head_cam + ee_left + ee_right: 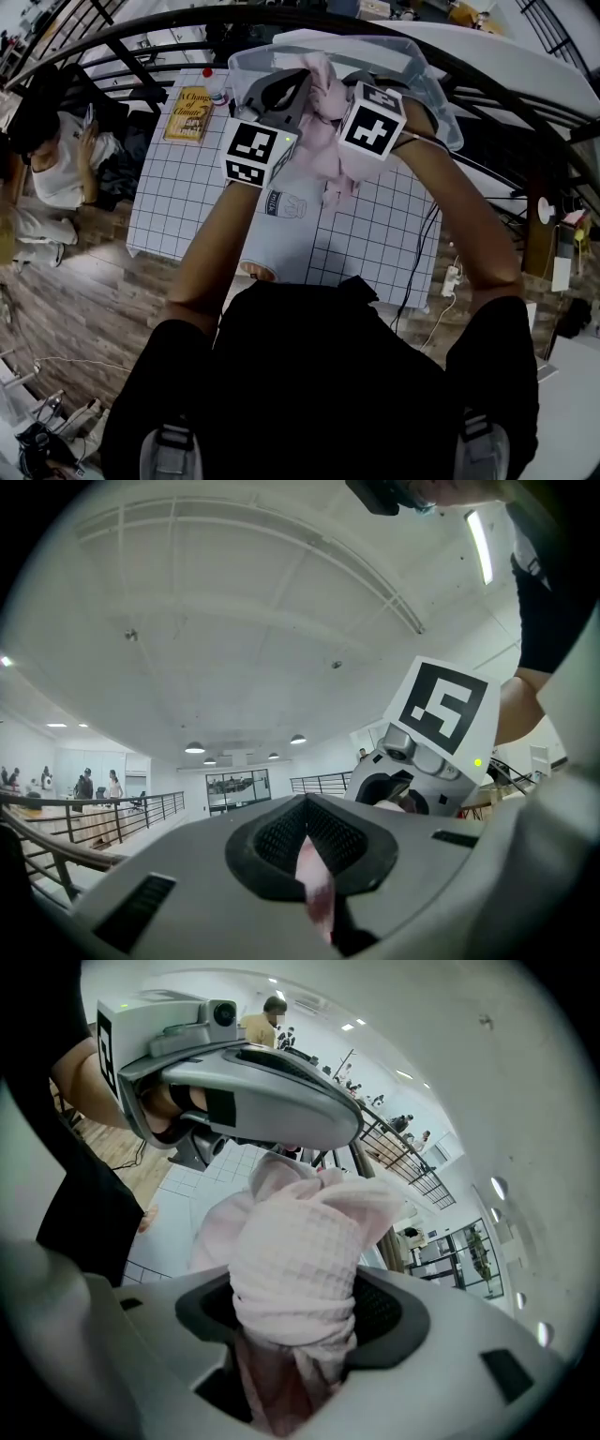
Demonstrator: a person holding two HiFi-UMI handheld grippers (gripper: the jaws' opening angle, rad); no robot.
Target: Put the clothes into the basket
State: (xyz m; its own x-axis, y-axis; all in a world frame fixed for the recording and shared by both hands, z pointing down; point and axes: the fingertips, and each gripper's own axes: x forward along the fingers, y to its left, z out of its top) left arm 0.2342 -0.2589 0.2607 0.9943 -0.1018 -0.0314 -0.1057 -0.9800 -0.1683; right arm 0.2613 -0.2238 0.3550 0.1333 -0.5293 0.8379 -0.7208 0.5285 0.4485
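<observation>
Nearest, at the bottom of the head view, the person's dark torso and two bare arms reach up toward the frame's upper centre. Just beyond them lies the grid-marked table (178,202), with a small white container (284,204) on its side in the middle.

Above that container hangs the loose tail of the pink garment (330,141), which is carried between both tools. The left gripper (289,92) is clenched on only a thin sliver of the cloth, as its own view shows. The right gripper (349,92) is clamped around a thick, bunched roll of the waffle-textured fabric. The upper part of the garment lies at or over the clear basket (427,80) at the top centre. The lower part dangles in front of the basket's near wall, outside it.

Farther off, at the upper left of the table, a book (190,113) and a red-capped bottle (215,84) stand just beside the basket.

The task looks close to its end, but the trailing tail is the main risk. If both tools let go here, the tail's weight could drape it over the rim or drag the garment back onto the table. The left gripper's slim pinch could slip under any tug. The tail could also knock the white container, and pressing on the light basket might shove it.
</observation>
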